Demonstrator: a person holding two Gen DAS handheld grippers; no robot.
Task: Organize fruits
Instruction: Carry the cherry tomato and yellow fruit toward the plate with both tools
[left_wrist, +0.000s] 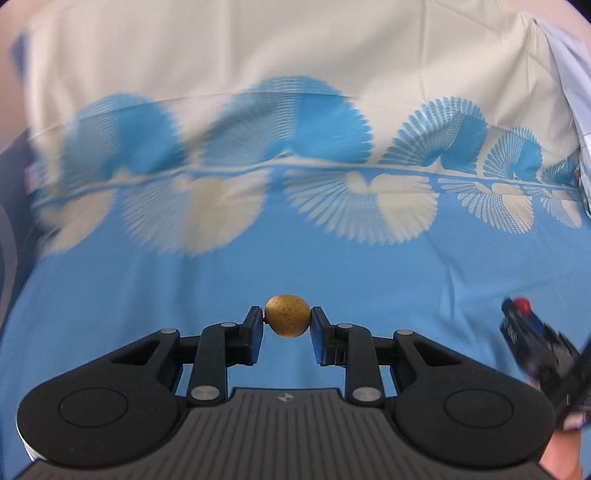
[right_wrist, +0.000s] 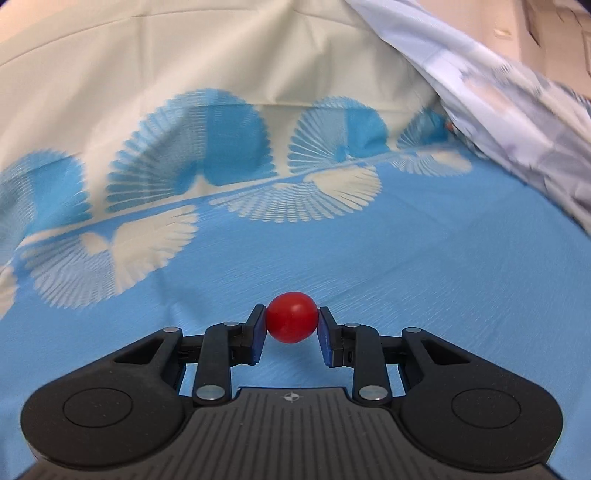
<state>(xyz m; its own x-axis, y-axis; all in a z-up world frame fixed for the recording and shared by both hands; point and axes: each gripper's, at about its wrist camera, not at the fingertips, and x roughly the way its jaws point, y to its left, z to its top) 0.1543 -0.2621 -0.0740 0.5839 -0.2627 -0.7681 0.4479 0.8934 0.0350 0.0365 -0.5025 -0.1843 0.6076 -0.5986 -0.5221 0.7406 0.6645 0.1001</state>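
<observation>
Above blue patterned cloth (left_wrist: 147, 295), left hand-held gripper (left_wrist: 287, 317) pinches what looks like a speckled brown fruit (left_wrist: 287, 315); right hand-held gripper (right_wrist: 291, 323) pinches red fruit (right_wrist: 291, 322).

Open blue-and-cream bedsheet (right_wrist: 406, 251) ahead; crumpled pale blanket (right_wrist: 517, 122) blocks the right side.

Bright even light, soft shadows; motion blur on bg, fisheye warp at edges.

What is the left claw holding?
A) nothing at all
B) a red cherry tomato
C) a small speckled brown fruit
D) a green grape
C: the left claw is shut on a small speckled brown fruit, pinched between its blue pads above the blue cloth; the red cherry tomato sits in the right claw.
</observation>
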